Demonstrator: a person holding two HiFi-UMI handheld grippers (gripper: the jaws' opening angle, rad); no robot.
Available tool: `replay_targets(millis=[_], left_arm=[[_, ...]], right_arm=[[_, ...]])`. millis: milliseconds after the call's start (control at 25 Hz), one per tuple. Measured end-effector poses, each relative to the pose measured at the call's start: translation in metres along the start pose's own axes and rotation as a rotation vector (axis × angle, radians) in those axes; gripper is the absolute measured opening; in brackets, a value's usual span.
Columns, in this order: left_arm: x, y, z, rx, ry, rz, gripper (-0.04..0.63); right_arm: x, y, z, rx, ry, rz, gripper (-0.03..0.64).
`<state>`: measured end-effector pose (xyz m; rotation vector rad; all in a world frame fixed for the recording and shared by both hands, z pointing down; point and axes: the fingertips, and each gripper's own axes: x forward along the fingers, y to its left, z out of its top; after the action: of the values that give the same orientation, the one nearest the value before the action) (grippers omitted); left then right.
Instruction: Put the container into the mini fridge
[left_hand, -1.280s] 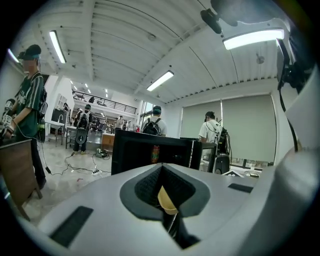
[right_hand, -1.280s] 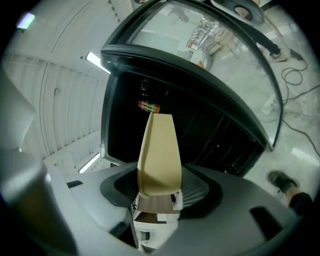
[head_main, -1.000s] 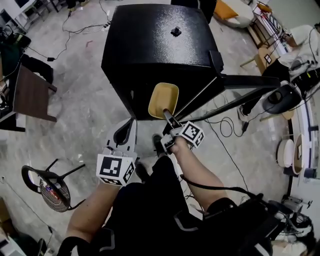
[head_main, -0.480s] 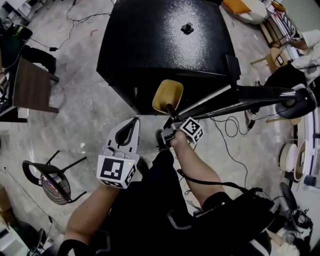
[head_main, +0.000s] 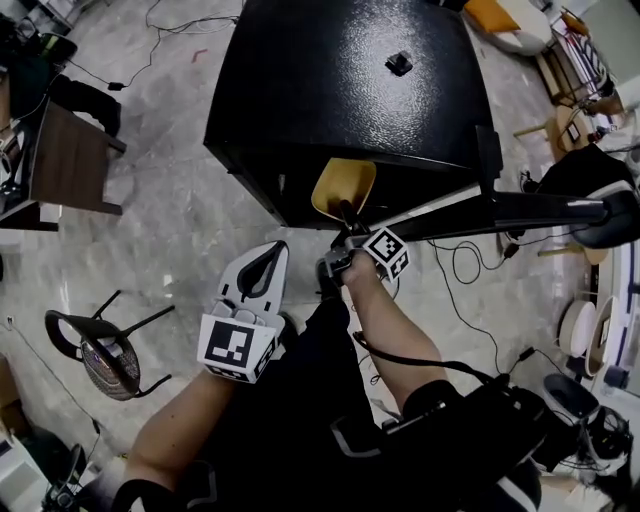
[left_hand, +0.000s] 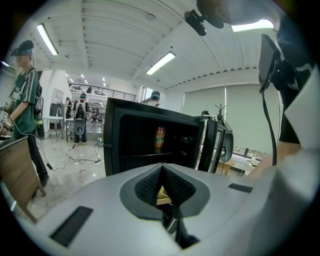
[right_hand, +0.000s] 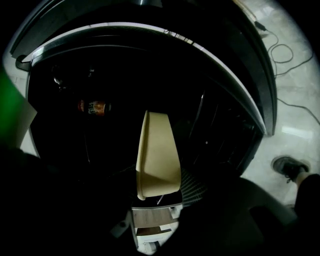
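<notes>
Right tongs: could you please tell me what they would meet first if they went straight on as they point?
The right tongs, carrying the tan plastic container, point into the open black mini fridge; the way looks free to its back wall, though depth is unclear. The orange can sits left.

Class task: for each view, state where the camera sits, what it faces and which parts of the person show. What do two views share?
Head view: on the head, steeply down onto the mini fridge top; both forearms, left gripper, right gripper holding the container.
Left gripper view: on that gripper, roughly level into the open mini fridge; only its shut jaws.
Right gripper view: on that gripper, into the dark interior; gripped container, a shoe.
Shared: the can shows in both gripper views.
</notes>
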<state>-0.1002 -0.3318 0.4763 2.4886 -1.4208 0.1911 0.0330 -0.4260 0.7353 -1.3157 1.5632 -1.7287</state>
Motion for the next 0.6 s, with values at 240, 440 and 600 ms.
replay_targets(millis=[240, 440, 600], left_arm=[[-0.0033, 0.0051, -0.0026, -0.002, -0.004, 0.013, 0.009], [-0.0065, 0.0040, -0.0026, -0.009, 0.003, 0.005, 0.009], [-0.0086, 0.0041, -0.0027, -0.009, 0.005, 0.004, 0.009]], right_arm=[[0.0112, -0.0022, -0.0045, 0.010, 0.025, -0.001, 0.245], [0.0109, -0.0062, -0.0055, 0.011, 0.030, -0.003, 0.307], [0.0085, -0.0072, -0.0036, 0.014, 0.020, 0.029, 0.356]])
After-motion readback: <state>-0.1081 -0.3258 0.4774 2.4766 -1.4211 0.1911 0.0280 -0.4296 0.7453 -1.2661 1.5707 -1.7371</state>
